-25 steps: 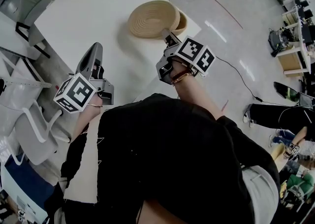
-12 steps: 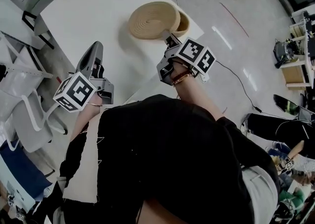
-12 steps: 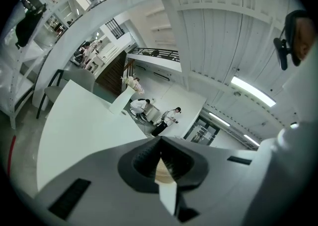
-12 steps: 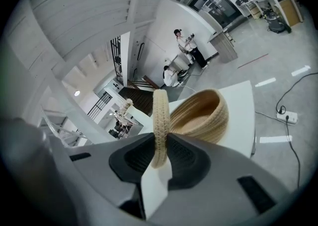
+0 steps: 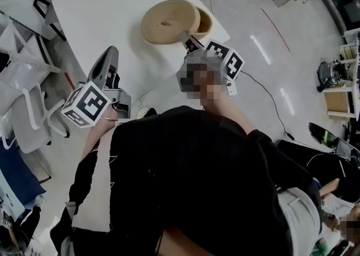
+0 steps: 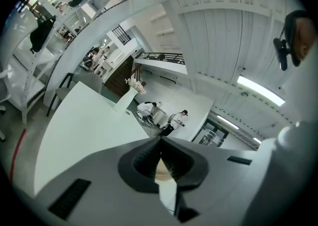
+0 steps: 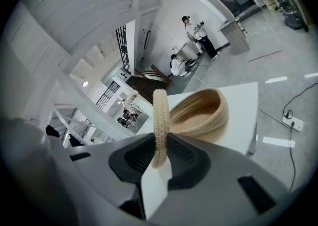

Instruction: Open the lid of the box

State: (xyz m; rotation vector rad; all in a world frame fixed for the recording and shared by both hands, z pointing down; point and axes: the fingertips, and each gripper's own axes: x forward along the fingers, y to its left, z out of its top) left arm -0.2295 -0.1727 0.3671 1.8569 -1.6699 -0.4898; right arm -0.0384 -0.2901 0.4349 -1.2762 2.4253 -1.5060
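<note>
White table (image 5: 101, 7), far right: lid (image 7: 160, 120) pinched edge-on by right gripper (image 5: 185, 36), box (image 7: 201, 115) just beyond; left gripper (image 5: 108, 54) closed, empty, well left.

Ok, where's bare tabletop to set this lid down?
Bare: the wide table stretch between the lid and the left gripper, and the near strip between both grippers. Crowded: the table's right corner, where the box sits and the right gripper holds the lid.

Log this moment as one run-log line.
right gripper: shut on rim of round woven tan lid | lid: tilted up off woven tan box | box: on white table, mouth showing | left gripper: shut, empty
</note>
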